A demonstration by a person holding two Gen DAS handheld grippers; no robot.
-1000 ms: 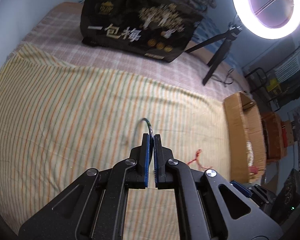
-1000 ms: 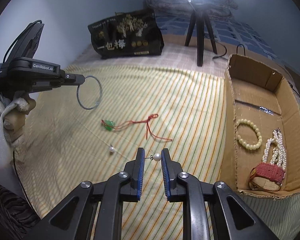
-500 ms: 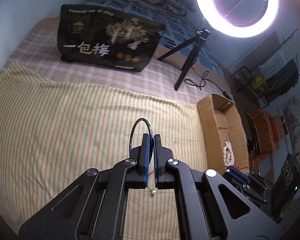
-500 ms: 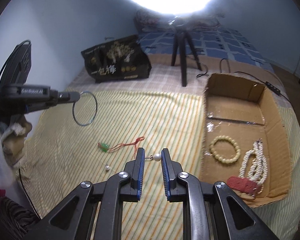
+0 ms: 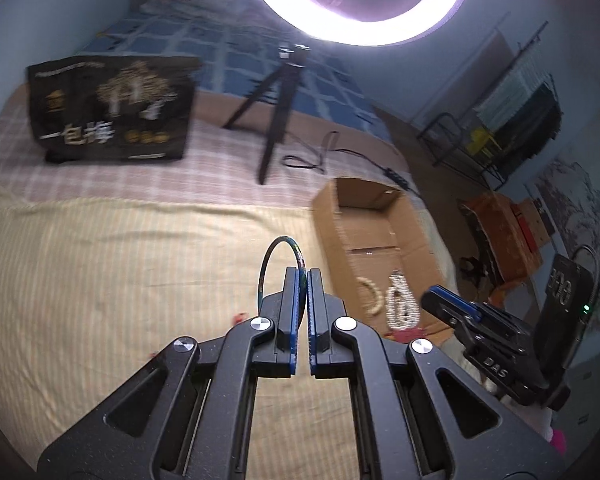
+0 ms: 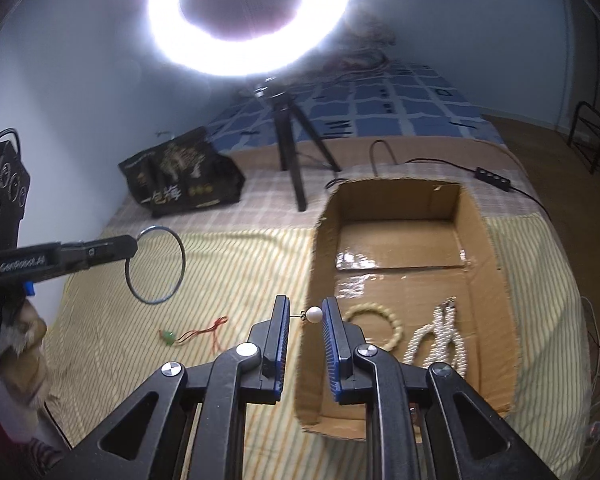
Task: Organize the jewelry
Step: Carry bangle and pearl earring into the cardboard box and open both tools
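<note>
My left gripper is shut on a thin dark bangle and holds it in the air above the striped cloth; the bangle also shows in the right wrist view. My right gripper is shut on a pearl earring, pinched by its post and ball, just left of the cardboard box. In the box lie a cream bead bracelet and a pearl necklace. A red cord with a green pendant lies on the cloth.
A ring light on a tripod stands behind the box. A black printed bag lies at the back left. A power cable runs at the back right. The yellow striped cloth covers the bed.
Both grippers have swung right toward the box, each still holding its piece. The right gripper with the earring now sits at the box's left wall; the bangle is carried closer to the box.
</note>
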